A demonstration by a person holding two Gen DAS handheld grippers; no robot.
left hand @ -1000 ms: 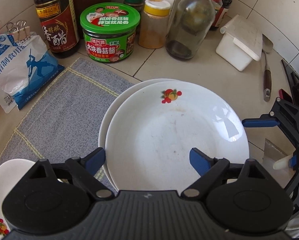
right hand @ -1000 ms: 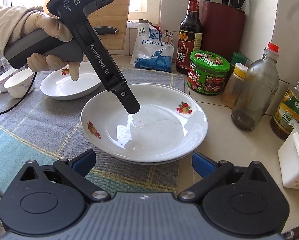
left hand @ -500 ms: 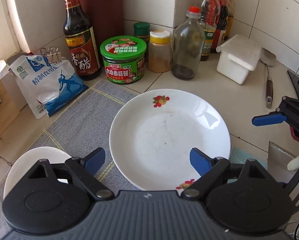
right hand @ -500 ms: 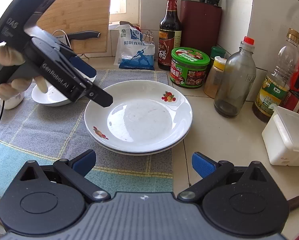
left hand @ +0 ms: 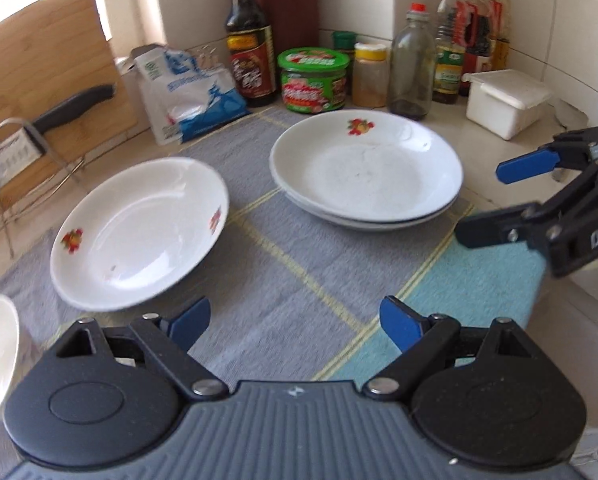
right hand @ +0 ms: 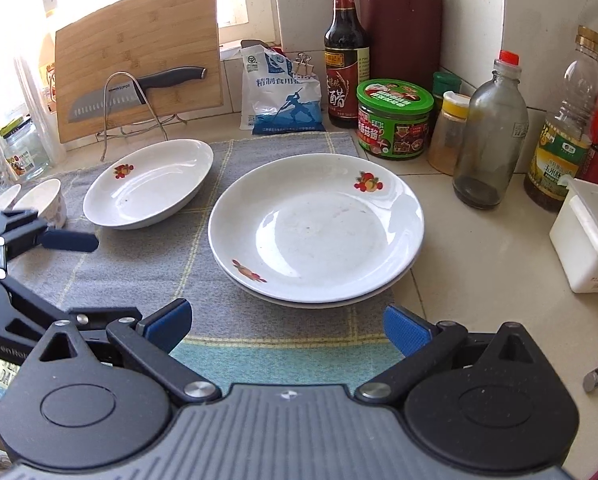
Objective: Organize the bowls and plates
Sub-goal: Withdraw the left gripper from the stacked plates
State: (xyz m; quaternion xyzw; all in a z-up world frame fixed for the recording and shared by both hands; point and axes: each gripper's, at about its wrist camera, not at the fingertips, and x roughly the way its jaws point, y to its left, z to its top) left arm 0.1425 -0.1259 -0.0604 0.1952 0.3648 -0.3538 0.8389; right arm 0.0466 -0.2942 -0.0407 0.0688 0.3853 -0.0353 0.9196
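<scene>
**Q:** so where's everything sitting?

**A:** Two plates are stacked (right hand: 315, 232) on the grey mat (right hand: 139, 272), right in front of my right gripper (right hand: 287, 330), with the stack's far edge hanging over onto the counter near the green jar (right hand: 395, 120). A third plate (right hand: 149, 184) sits alone on the mat to the left, just apart from the stack. Small bowls (right hand: 45, 200) are further left, at the mat's edge.

**Q:** holding anything?

**A:** Nope. My left gripper (left hand: 295, 322) has its jaws spread wide over bare mat, nothing between them. Same with the right one: spread, empty, just short of the stack. From the left camera the lone plate (left hand: 139, 232) is a bit blurry.
</scene>
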